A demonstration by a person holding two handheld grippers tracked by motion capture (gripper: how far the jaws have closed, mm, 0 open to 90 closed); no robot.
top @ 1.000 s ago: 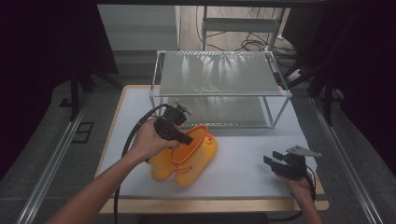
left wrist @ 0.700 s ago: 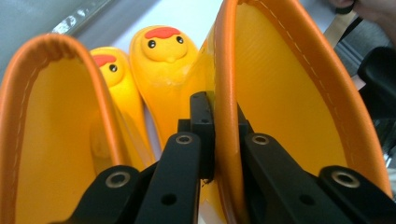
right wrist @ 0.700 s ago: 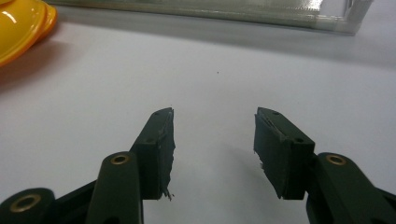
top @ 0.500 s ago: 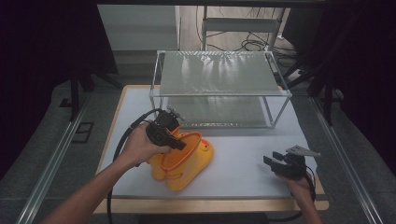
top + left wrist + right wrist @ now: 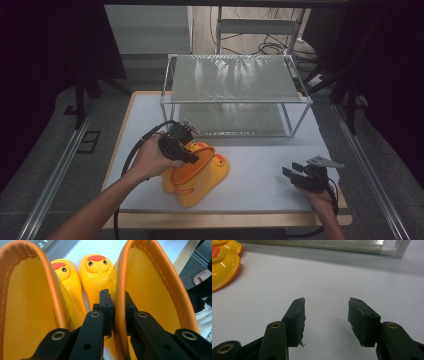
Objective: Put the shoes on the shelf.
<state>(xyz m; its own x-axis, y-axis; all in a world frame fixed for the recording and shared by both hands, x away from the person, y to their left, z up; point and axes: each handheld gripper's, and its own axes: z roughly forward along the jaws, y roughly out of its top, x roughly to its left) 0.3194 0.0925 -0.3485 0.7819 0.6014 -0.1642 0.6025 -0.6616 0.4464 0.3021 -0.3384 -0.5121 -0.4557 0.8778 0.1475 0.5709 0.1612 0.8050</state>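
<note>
A pair of yellow rubber boots [image 5: 205, 175] with orange rims and duck faces on the toes lies on the white table top [image 5: 270, 160], left of centre. My left gripper [image 5: 192, 157] is shut on the orange rim of one boot [image 5: 150, 290], with one jaw inside the shaft and the other between the two boots. The other boot [image 5: 25, 302] lies right beside it in the left gripper view. My right gripper [image 5: 291, 170] rests low at the table's near right, open, nothing between its fingers [image 5: 297, 315]. A boot toe [image 5: 222, 265] shows at the far left of the right gripper view.
A metal-framed rack with a mesh shelf [image 5: 235, 80] stands across the back half of the table; its lower edge [image 5: 324, 246] runs just beyond my right gripper. The wooden table edge [image 5: 225, 217] is close to both hands. A cable trails from the left gripper.
My left hand and gripper have shifted a little left and toward the near edge, and the boots moved slightly with them. The right gripper has stayed still and open.
</note>
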